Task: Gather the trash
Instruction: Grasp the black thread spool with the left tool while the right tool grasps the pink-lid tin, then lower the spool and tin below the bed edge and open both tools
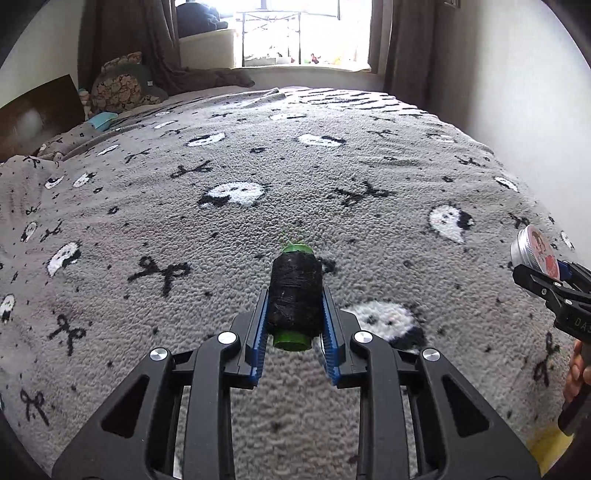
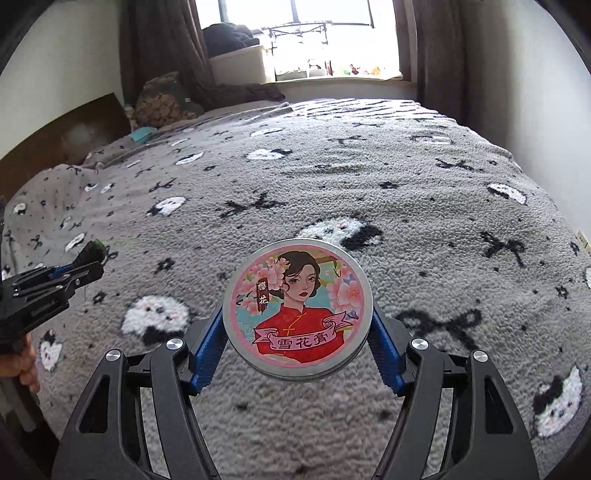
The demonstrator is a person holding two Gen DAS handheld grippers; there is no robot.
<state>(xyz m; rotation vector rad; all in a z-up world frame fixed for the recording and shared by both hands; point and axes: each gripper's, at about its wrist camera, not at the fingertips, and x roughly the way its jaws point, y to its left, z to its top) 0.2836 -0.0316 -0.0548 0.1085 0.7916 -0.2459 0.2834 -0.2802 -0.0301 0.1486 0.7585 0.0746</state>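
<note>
A spool of black thread [image 1: 294, 299] on a green core lies lengthwise between the blue pads of my left gripper [image 1: 294, 291], which is shut on it above the bed. In the right wrist view the same spool [image 2: 89, 253] pokes out of the left gripper [image 2: 79, 267] at the left edge. My right gripper [image 2: 297, 314] is shut on a round metal tin [image 2: 296, 308] with a pink lid showing a woman in red. From the left wrist view the tin [image 1: 536, 252] and the right gripper [image 1: 550, 273] appear at the right edge.
A grey fleece blanket [image 1: 295, 177] with black bows and white ghost shapes covers the bed. Pillows [image 1: 123, 85] and a wooden headboard [image 1: 37, 114] sit at the far left. A window with brown curtains [image 1: 306, 33] is behind. A white wall [image 1: 517, 92] runs along the right.
</note>
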